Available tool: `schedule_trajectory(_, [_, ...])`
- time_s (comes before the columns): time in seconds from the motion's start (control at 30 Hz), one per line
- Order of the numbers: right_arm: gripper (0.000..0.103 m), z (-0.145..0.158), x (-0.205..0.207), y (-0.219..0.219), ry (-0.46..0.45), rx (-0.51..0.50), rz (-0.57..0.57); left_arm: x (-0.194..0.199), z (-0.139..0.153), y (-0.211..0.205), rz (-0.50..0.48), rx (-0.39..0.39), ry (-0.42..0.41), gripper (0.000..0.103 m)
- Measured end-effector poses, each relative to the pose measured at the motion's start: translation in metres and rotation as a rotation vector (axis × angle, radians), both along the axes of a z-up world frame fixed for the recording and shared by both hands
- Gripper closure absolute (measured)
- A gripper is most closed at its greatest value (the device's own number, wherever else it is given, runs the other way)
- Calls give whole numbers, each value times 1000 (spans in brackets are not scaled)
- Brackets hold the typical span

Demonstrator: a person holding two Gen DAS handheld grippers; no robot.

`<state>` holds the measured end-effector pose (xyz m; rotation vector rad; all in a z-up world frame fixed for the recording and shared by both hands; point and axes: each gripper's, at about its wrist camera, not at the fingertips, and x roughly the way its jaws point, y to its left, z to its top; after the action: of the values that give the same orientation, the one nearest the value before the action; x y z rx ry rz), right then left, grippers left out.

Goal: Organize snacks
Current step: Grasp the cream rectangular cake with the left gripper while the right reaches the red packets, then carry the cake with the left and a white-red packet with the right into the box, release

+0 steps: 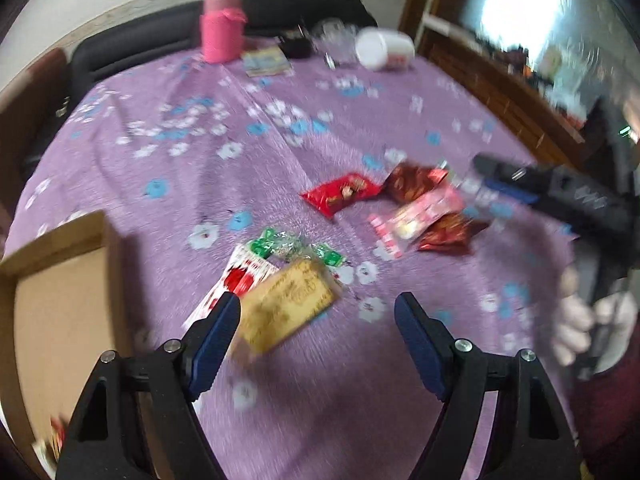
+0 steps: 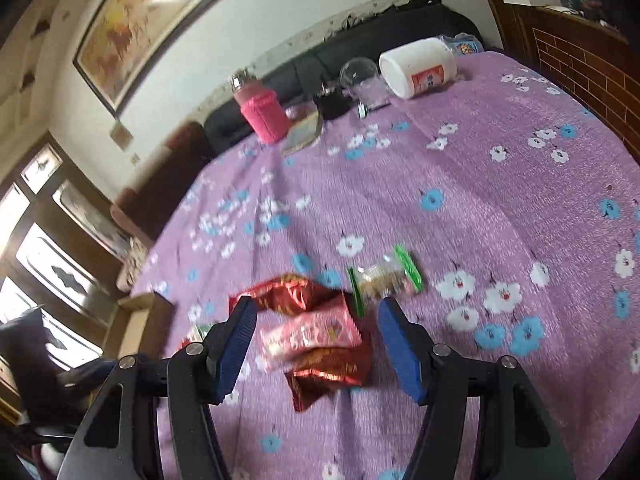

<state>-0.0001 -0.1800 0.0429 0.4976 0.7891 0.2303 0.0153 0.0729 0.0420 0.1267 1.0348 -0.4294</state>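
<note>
Snacks lie scattered on a bench under a purple cloth with white and blue flowers (image 1: 280, 128).

Left wrist view: the left claw (image 1: 318, 308) is spread wide and holds nothing. A yellow-tan flat snack packet (image 1: 288, 308) lies just ahead of it, its near corner beside the left blue finger pad (image 1: 218, 332). A white-and-red wrapper (image 1: 240, 280) lies partly under that packet, and green-and-clear sweet wrappers (image 1: 288, 244) lie just beyond. Farther on, to the right, are a red rectangular packet (image 1: 340, 194), a crinkled dark-red foil bag (image 1: 416, 182), a pink printed packet (image 1: 416, 220) and a second dark-red foil bag (image 1: 450, 234) under it. An open brown cardboard box (image 1: 60, 280) sits at the left edge. The right claw (image 1: 476, 188) reaches in from the right over the pink packet, blurred; its opening cannot be judged here.

Right wrist view: the right claw (image 2: 318, 320) is wide open and empty, the pink printed packet (image 2: 312, 336) lying between its fingers on the dark-red foil bags (image 2: 324, 376). A clear packet with green ends (image 2: 384, 276), unseen in the other view, lies just beyond. At the far edge are a pink-sleeved bottle (image 2: 264, 116), a tipped white plastic jar (image 2: 418, 66) and a clear glass (image 2: 358, 74). The box corner (image 2: 138, 320) shows at left.
</note>
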Motion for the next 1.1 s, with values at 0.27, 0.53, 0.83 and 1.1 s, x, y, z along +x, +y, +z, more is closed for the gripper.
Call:
schedule_trajectory(0.27, [36, -31, 11, -9, 71, 95, 18, 5, -27, -20, -78, 102, 20, 70])
schedule_trajectory(0.53, [35, -19, 1, -9, 24, 106, 25, -25, -21, -17, 9, 65, 1, 51])
schedule_trajectory(0.83, [36, -16, -2, -4, 0, 26, 1, -43, -29, -14, 42, 90, -42, 71])
schedule_trajectory(1.1, [35, 19, -24, 26, -52, -28, 38, -65, 18, 44, 113, -154, -98, 71])
